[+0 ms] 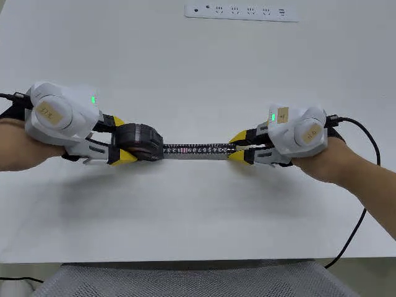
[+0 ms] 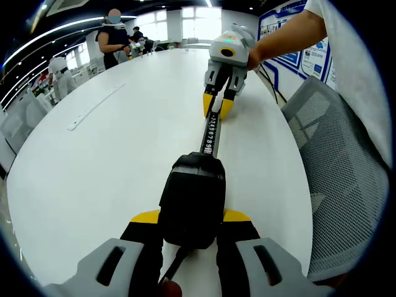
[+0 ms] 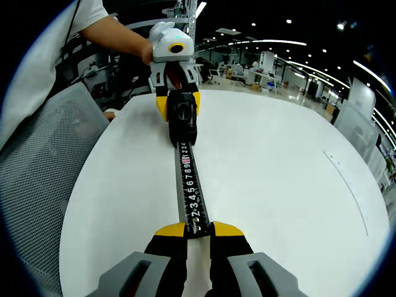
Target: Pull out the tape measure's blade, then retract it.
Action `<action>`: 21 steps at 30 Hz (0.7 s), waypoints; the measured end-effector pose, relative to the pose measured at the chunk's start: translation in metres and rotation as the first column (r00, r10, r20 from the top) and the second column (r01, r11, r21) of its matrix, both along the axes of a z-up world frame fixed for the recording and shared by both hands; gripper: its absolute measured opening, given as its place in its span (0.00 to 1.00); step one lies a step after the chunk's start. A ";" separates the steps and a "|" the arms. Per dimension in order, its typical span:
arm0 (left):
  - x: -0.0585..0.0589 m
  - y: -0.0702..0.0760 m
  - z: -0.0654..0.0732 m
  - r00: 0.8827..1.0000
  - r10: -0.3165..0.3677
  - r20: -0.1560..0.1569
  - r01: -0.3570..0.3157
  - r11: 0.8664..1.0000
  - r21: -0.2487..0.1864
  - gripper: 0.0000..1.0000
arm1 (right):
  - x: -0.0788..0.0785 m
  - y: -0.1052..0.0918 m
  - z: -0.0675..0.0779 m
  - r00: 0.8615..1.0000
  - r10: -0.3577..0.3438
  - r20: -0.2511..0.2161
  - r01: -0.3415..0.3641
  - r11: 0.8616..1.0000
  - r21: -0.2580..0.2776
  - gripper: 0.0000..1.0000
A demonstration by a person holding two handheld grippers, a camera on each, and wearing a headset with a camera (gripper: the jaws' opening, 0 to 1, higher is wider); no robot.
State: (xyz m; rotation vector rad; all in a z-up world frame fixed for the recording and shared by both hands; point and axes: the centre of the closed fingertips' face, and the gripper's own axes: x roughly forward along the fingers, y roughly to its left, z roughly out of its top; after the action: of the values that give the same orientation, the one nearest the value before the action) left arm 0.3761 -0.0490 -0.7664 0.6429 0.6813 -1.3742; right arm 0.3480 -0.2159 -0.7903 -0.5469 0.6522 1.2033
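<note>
One broad white table (image 1: 198, 74) takes up the scene, and all the action is near its front edge. Tucked under that edge sits a grey mesh chair (image 1: 185, 281). Up at the far side of the table lies a long white power strip (image 1: 241, 12), well apart from the work.

Now the claws. The left claw (image 1: 124, 139), on the left of the head view, is clenched around the tape measure (image 1: 139, 142), its yellow-tipped jaws pressing the black case from both sides. The left gripper view shows it clearly, with the case sitting squarely between the jaws. Across from it, the right claw (image 1: 238, 146) faces the left one head-on. A black cable (image 1: 362, 179) trails off behind it and drops over the front edge of the table. Its jaws are pinched together on the end of the blade (image 1: 198, 150), and the right gripper view shows the tip caught right between the two yellow ends.

The tape measure sits at the left, near the front of the table. The blade is drawn out rightward in a straight line, bridging the gap between the two claws. Black numbers run along the blade, with a red mark closer to the case. Whether the blade rests on the table or hangs just above it, I cannot tell.
</note>
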 end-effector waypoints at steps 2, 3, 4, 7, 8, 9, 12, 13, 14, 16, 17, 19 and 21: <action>0.000 0.000 0.000 1.000 -0.002 0.001 0.002 1.000 0.001 0.28 | -0.002 -0.001 0.001 1.000 0.001 0.003 -0.001 1.000 -0.005 0.09; 0.000 0.000 0.000 1.000 -0.003 0.001 0.003 1.000 0.001 0.28 | -0.002 -0.002 0.002 1.000 0.000 0.002 0.000 1.000 -0.005 0.09; 0.000 0.000 0.000 1.000 -0.002 0.001 0.002 1.000 0.002 0.28 | -0.002 -0.004 0.001 1.000 -0.004 0.000 0.004 1.000 -0.007 0.09; 0.000 0.000 0.000 1.000 -0.002 0.001 0.002 1.000 0.002 0.28 | -0.003 -0.008 0.002 1.000 -0.007 0.001 0.007 1.000 -0.014 0.09; 0.000 0.000 0.000 1.000 -0.002 0.001 0.002 1.000 0.001 0.28 | -0.003 -0.010 0.002 1.000 -0.009 0.000 0.009 1.000 -0.015 0.09; 0.000 0.000 0.000 1.000 -0.001 0.001 0.001 1.000 0.001 0.28 | -0.003 -0.012 0.002 1.000 -0.012 -0.001 0.012 1.000 -0.019 0.09; 0.000 0.000 0.000 1.000 -0.002 0.000 0.002 1.000 0.001 0.28 | -0.004 -0.017 0.003 1.000 -0.014 -0.001 0.014 1.000 -0.025 0.09; 0.000 0.000 0.000 1.000 -0.002 -0.001 0.002 1.000 0.000 0.28 | -0.004 -0.018 0.003 1.000 -0.015 -0.001 0.015 1.000 -0.027 0.09; 0.000 0.000 0.000 1.000 -0.002 -0.001 0.002 1.000 0.000 0.28 | -0.004 -0.020 0.002 1.000 -0.016 -0.001 0.016 0.999 -0.030 0.09; 0.000 0.000 0.000 1.000 -0.002 0.000 0.002 1.000 0.001 0.28 | -0.004 -0.023 0.001 1.000 -0.018 -0.003 0.018 0.999 -0.035 0.10; 0.000 0.001 -0.001 1.000 -0.001 0.000 0.001 1.000 0.001 0.28 | -0.005 -0.025 0.001 1.000 -0.018 -0.003 0.018 0.999 -0.039 0.10; 0.000 0.001 -0.001 1.000 -0.002 0.001 0.002 1.000 0.003 0.28 | -0.006 -0.027 0.001 1.000 -0.018 -0.004 0.018 0.999 -0.044 0.10; 0.000 0.001 -0.001 1.000 -0.001 0.000 0.001 1.000 0.003 0.28 | -0.006 -0.030 0.001 1.000 -0.021 -0.003 0.021 0.999 -0.044 0.10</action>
State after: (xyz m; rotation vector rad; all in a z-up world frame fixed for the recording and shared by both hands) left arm 0.3760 -0.0481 -0.7673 0.6452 0.6833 -1.3748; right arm 0.3419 -0.2463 -0.7891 -0.5737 0.6877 1.1728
